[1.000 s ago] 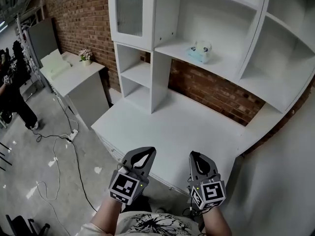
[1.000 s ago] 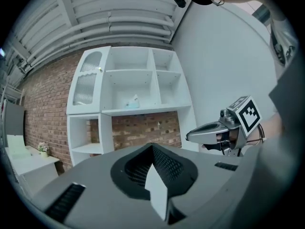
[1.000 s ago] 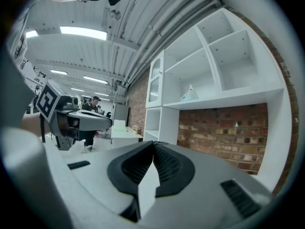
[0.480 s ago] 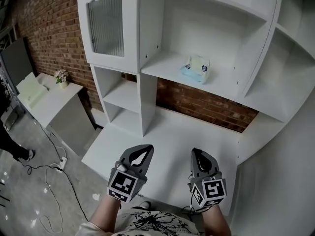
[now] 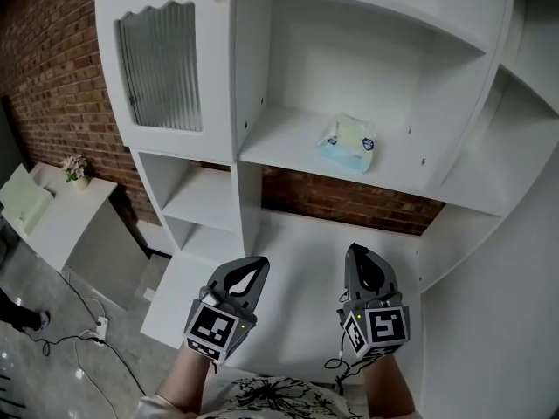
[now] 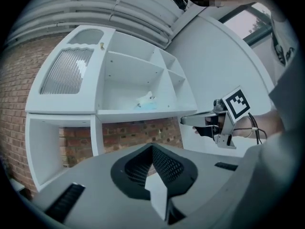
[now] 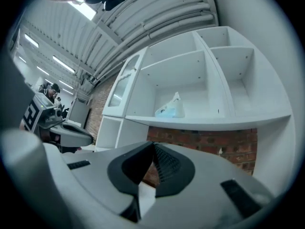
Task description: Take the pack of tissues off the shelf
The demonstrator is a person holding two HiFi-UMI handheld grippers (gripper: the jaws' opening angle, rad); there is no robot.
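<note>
The pack of tissues [image 5: 348, 145], pale blue with a light top, lies on the middle shelf [image 5: 279, 151] of a white shelf unit. It also shows as a small pack of tissues [image 6: 147, 101] in the left gripper view and as the pack of tissues [image 7: 171, 107] in the right gripper view. My left gripper [image 5: 250, 267] and right gripper [image 5: 360, 258] are held low, well below and in front of the shelf, both shut and holding nothing. The right gripper [image 6: 188, 120] appears from the side in the left gripper view.
A white desk surface [image 5: 297, 260] lies under the shelves, with brick wall [image 5: 349, 203] behind it. A ribbed glass cabinet door [image 5: 162, 68] is at upper left. Lower left stands a side table [image 5: 52, 221] with a small flower pot [image 5: 75, 168]. Cables [image 5: 96, 339] trail on the floor.
The view has swung toward the shelf unit, which now looks nearer and larger. Both grippers stay low and shut, in much the same place in the picture.
</note>
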